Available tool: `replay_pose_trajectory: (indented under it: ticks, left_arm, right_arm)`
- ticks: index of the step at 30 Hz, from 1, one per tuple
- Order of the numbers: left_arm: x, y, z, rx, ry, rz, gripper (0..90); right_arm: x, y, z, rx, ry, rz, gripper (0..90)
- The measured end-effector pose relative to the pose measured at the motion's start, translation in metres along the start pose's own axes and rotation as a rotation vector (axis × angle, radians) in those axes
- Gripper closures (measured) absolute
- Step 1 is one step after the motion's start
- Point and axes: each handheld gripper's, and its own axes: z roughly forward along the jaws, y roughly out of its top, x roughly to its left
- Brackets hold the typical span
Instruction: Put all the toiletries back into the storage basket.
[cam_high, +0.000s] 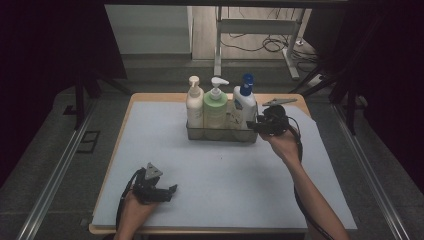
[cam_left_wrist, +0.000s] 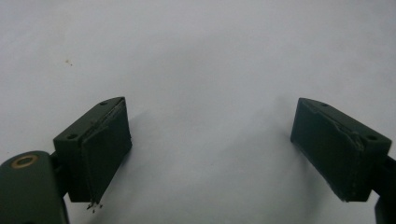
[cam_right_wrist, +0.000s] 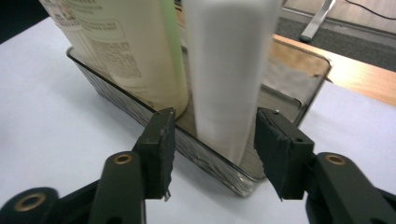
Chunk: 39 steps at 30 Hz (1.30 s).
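Observation:
A metal tray (cam_high: 220, 134) at the back middle of the white sheet holds three upright bottles. They are a cream pump bottle (cam_high: 194, 107), a green pump bottle (cam_high: 215, 107) and a white bottle with a blue cap (cam_high: 244, 107). My right gripper (cam_high: 254, 125) is at the tray's right end. In the right gripper view its jaws (cam_right_wrist: 215, 123) straddle the white bottle (cam_right_wrist: 229, 60) just above the tray rim (cam_right_wrist: 210, 154), with a gap on the left side. The green bottle (cam_right_wrist: 175, 46) stands behind it. My left gripper (cam_high: 170, 192) rests near the front left, and its jaws (cam_left_wrist: 210, 149) are wide open over bare sheet.
The white sheet (cam_high: 225, 170) covers a wooden table whose edge (cam_high: 150, 97) shows at the back. Desk legs (cam_high: 218, 45) and cables (cam_high: 272, 45) lie on the floor beyond. Metal rails (cam_high: 55, 175) run along both sides of the table.

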Motion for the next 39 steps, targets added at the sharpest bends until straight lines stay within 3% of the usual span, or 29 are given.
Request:
replay_pose_trajectory:
  ticks: [9,16,20,39]
  left_arm:
    - [0.0,0.0,0.0,0.0,0.0,0.0,11.8]
    - [0.0,0.0,0.0,-0.001,0.0,0.0,11.8]
    - [0.0,0.0,0.0,0.0,-0.001,-0.001,11.9]
    - [0.0,0.0,0.0,-0.004,-0.002,-0.006,11.9]
  right_arm:
    - [-0.013,-0.008,0.003,0.038,-0.085,0.012,71.9]
    - [-0.024,-0.008,0.019,0.029,-0.104,0.042,88.4]
    - [-0.029,-0.007,0.029,0.033,-0.121,0.046,89.4]
    - [-0.037,-0.005,0.071,0.073,-0.102,0.081,89.3]
